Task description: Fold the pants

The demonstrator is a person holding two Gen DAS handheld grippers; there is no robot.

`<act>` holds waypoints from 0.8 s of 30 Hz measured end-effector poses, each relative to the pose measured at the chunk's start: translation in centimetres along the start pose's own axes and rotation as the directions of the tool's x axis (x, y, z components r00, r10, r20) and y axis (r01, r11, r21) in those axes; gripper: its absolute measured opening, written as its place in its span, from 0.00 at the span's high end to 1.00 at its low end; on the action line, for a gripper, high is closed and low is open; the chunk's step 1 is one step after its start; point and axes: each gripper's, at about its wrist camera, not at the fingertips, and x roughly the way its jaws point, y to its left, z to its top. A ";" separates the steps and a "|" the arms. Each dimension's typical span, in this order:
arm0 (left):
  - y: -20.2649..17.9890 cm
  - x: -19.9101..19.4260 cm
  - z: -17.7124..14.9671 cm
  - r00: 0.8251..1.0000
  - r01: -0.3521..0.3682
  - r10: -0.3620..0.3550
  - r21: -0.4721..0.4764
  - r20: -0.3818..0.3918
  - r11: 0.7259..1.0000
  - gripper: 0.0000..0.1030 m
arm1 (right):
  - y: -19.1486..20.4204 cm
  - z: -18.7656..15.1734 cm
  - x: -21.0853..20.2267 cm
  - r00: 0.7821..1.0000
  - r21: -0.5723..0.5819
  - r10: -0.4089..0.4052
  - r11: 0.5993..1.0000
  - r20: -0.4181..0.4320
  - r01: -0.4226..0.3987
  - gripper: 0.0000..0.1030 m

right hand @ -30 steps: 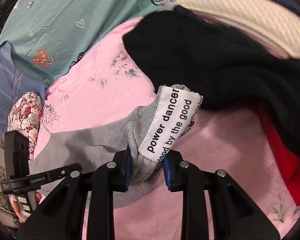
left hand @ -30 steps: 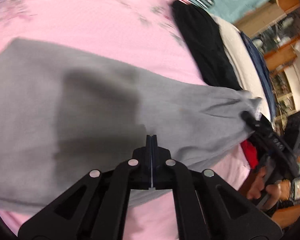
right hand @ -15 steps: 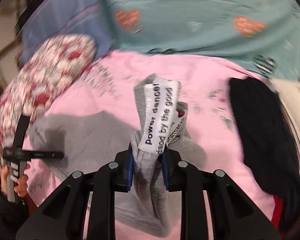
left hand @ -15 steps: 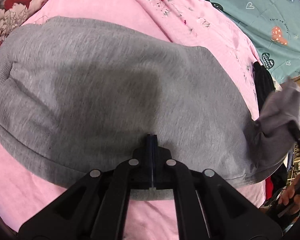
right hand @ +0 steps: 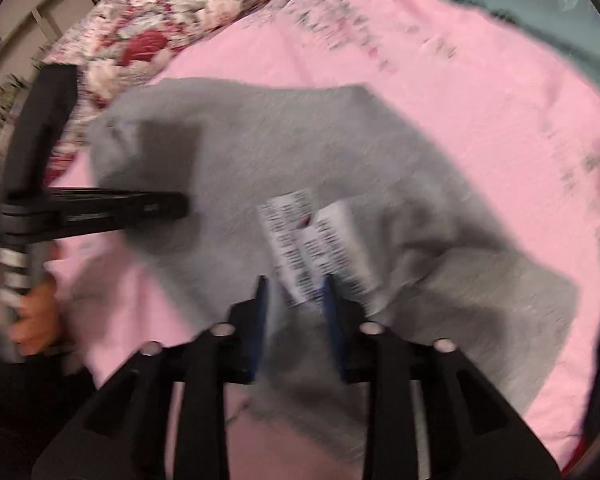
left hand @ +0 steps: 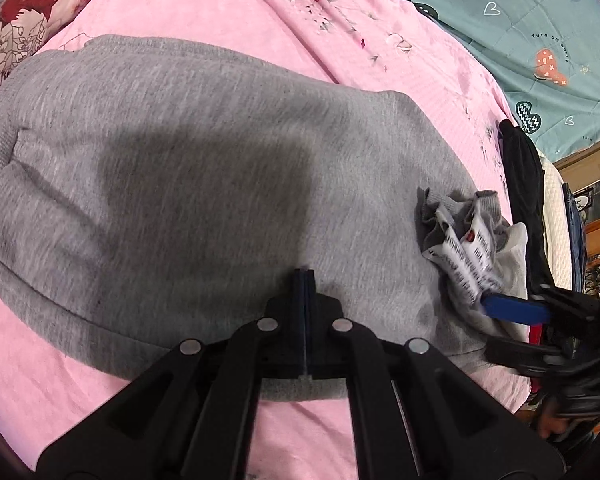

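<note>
Grey pants (left hand: 204, 184) lie spread flat on the pink bedspread (left hand: 260, 8) of the bed, one end bunched at the right with a white printed label (left hand: 466, 264) showing.

Left claw (left hand: 304, 276): jaws pressed fully together, nothing visibly between them; it sits low over the near edge of the cloth, about mid-length. Whether it presses the cloth down I cannot tell.

Right claw (right hand: 294, 292): jaws part-open, with the bunched grey end and its label (right hand: 316, 244) between them. Judged: it grips that end, mid-carry across the flat part.

Step in hand, judged: folding the gathered end over the body of the pants. To do it well:
- keep the left claw at the intended crease line as an anchor;
- carry the gripped end low and straight along the length of the pants, so that the edges line up;
- lay it down flat before letting go, since the bunch would otherwise leave a lump.

View differences:
- Left wrist view is sharp; it shows the whole flat body of the pants, and a black garment (left hand: 524, 184) and teal quilt (left hand: 540, 20) beyond.
- Right wrist view is motion-blurred; it shows the right claw's jaw gap directly, the left claw (right hand: 180, 206) from the side, the hand holding it (right hand: 36, 316), and a floral pillow (right hand: 172, 12).
</note>
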 end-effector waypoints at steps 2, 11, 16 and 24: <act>0.1 0.0 -0.1 1.000 0.006 -0.006 0.000 0.003 1.000 0.99 | 0.4 0.6 -3.8 0.995 -0.006 0.040 0.999 0.090 -0.040 0.59; 0.3 -0.2 -0.2 1.000 0.020 -0.020 0.002 -0.004 1.000 0.99 | -4.5 1.2 -1.3 0.985 0.066 -0.163 0.985 0.058 0.159 0.86; 0.4 0.3 -0.1 1.000 0.021 -0.021 -0.005 -0.012 1.000 0.99 | -3.1 -1.1 2.8 0.991 0.052 -0.137 0.989 -0.002 0.137 0.85; 0.3 0.0 0.0 1.000 0.022 -0.022 0.008 -0.015 1.000 0.99 | -2.4 2.8 -4.1 0.993 -0.076 -0.106 0.991 0.048 0.110 0.46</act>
